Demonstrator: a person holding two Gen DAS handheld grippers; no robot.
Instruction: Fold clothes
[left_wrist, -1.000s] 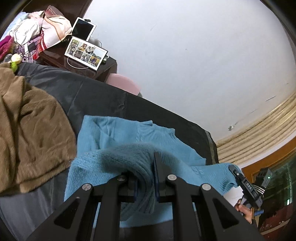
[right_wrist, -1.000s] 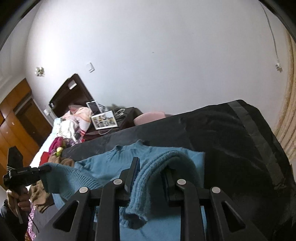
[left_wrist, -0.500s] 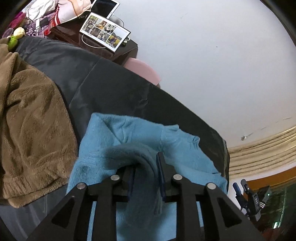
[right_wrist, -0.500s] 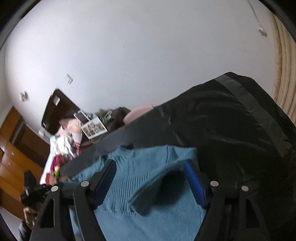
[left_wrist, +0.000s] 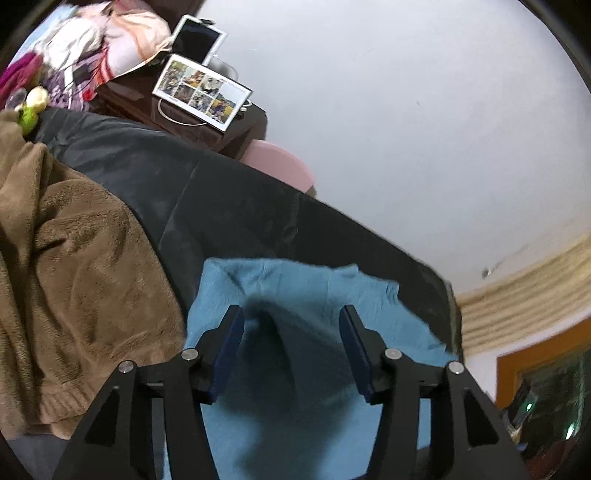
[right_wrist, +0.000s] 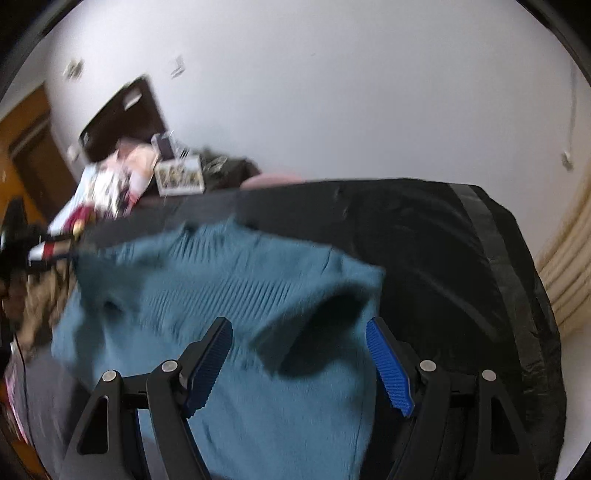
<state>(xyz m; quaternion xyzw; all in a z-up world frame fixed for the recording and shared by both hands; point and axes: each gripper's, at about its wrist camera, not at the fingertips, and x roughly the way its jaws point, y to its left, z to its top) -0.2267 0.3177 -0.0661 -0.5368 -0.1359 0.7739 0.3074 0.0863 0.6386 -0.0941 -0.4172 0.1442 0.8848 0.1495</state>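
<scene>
A blue sweater (left_wrist: 295, 295) lies on a black sheet (left_wrist: 207, 206) spread over the counter, its top layer folded over the rest. The left gripper (left_wrist: 291, 347) hangs over the sweater's near edge with its jaws opening; a raised fold of knit stands between them, clear of both pads. The right gripper (right_wrist: 299, 362) has its jaws spread wide and released, a loose flap of the sweater (right_wrist: 229, 288) lying between them without touching either pad. Just beside the sweater lies a brown fleece garment (left_wrist: 74, 280). Beyond the sheet, a photo frame (left_wrist: 202, 92) rests on a dark side table.
</scene>
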